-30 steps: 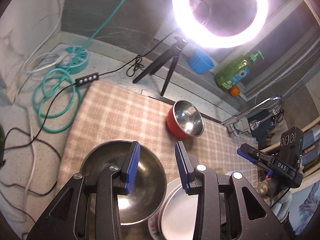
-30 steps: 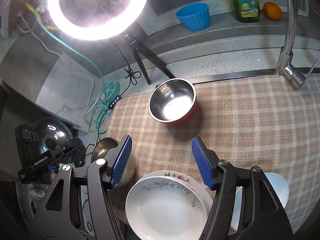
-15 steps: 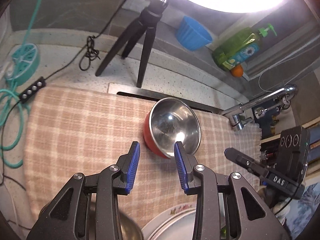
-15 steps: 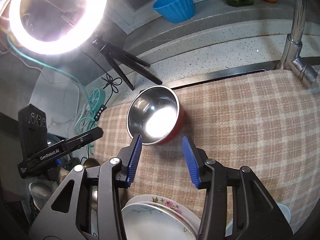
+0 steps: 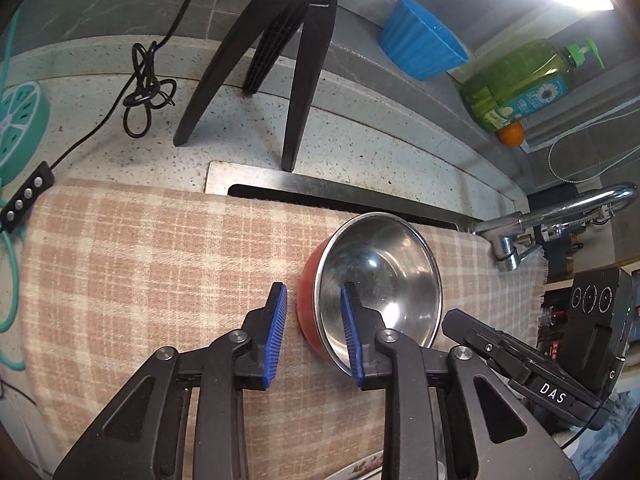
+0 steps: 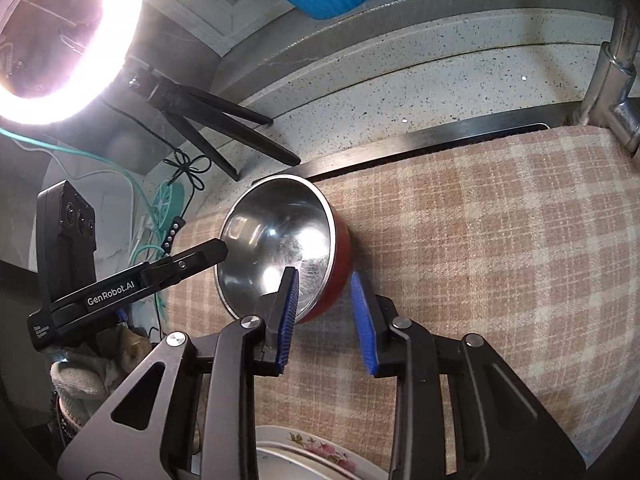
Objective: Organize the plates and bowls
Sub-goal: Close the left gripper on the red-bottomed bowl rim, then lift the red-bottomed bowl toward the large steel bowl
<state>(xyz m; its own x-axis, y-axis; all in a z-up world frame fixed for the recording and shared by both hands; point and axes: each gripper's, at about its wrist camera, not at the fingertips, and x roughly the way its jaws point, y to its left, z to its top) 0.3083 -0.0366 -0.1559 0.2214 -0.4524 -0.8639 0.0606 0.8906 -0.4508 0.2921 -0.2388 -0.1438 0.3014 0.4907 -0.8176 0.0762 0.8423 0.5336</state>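
A red bowl [image 5: 376, 288] with a steel interior sat tilted on a checked cloth [image 5: 140, 264] spread over a speckled stone counter [image 5: 360, 136] at frame centre. The left gripper [image 5: 312, 332] and right gripper [image 6: 326, 312] each straddled an opposite side of the bowl's rim, jaws closing, pads not yet pressing the wall. A black tripod [image 5: 292, 40] stood at upper centre, beneath a glaring ring light [image 6: 60, 40] at upper left. A blue cup [image 5: 420, 40], green soap bottle [image 5: 520, 84] and orange [image 5: 511, 135] lined the ledge at upper right; a faucet [image 5: 560, 212] reached in at right. A floral plate [image 6: 320, 456] edged the bottom.
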